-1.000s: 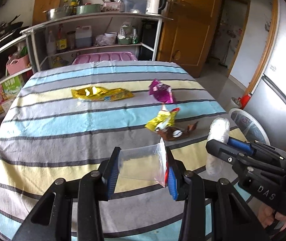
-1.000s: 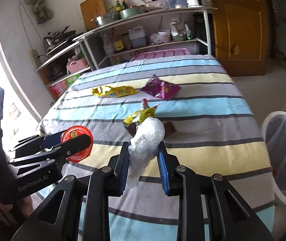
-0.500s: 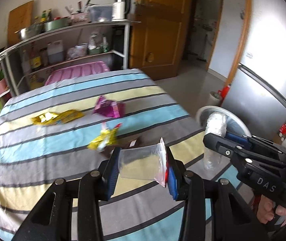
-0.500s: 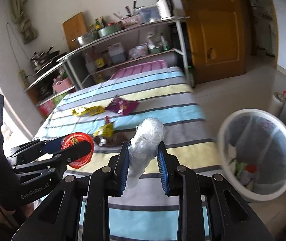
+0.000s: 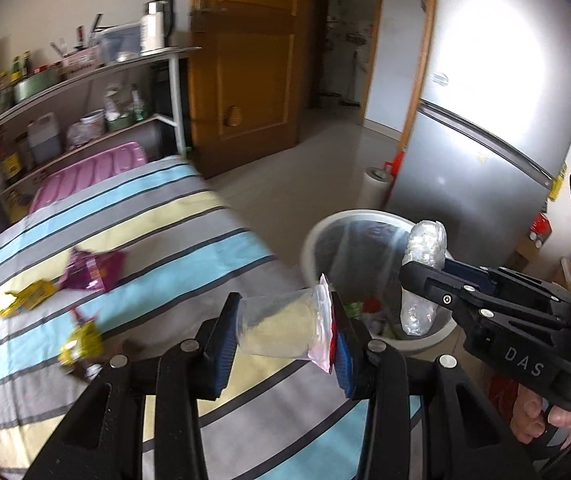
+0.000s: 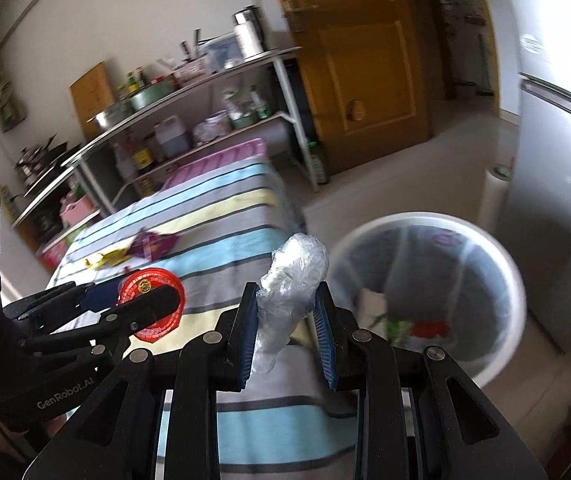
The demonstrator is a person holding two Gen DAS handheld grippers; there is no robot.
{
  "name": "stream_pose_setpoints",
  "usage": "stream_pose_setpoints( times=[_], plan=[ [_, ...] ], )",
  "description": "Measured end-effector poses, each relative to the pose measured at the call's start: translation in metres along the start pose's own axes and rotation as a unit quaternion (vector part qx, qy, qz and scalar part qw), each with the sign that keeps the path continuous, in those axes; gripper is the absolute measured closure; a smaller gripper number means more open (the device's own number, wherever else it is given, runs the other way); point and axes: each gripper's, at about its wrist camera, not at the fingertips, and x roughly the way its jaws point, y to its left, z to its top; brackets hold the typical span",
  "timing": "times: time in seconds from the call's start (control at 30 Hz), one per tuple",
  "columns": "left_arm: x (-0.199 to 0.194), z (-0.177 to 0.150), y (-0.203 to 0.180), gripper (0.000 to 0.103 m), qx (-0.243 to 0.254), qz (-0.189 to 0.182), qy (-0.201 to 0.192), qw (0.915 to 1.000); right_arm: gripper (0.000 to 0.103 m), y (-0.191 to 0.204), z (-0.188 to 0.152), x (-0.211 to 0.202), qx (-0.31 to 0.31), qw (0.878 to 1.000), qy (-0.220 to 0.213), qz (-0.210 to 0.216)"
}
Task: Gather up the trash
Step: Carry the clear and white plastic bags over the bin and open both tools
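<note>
Bin (image 5: pixel 365 220) now fills the right side of both views, where a second ago the striped table (image 5: pixel 189 216) filled them; both hands have swung off the table toward it, so dropping looks close. Left gripper (image 5: pixel 285 330) clamps a clear cup (image 5: pixel 281 328); right gripper (image 6: pixel 285 332) pinches a wad of plastic wrap (image 6: pixel 293 280), neither over the rim yet. Right view alone shows the cup's red lid (image 6: pixel 153 284); left view shows the wrappers (image 5: pixel 93 270) left on the table.

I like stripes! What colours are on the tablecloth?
Blue, grey and yellow tablecloth, clearest in left wrist view.
</note>
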Motion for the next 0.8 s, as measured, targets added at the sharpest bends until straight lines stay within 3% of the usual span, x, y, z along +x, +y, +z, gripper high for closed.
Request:
stream_pose_setpoints(
  times=[0.43, 0.8],
  plan=[
    [0.060, 0.023, -0.072, 0.060, 0.051, -0.045, 0.033, 0.9971, 0.075, -0.085, 0.000, 0.008, 0.045, 0.996, 0.027, -0.073],
    [0.087, 0.023, -0.087, 0.060, 0.053, -0.052, 0.065, 0.9951, 0.073, -0.117, -0.010, 0.031, 0.064, 0.992, 0.063, -0.086]
  ],
)
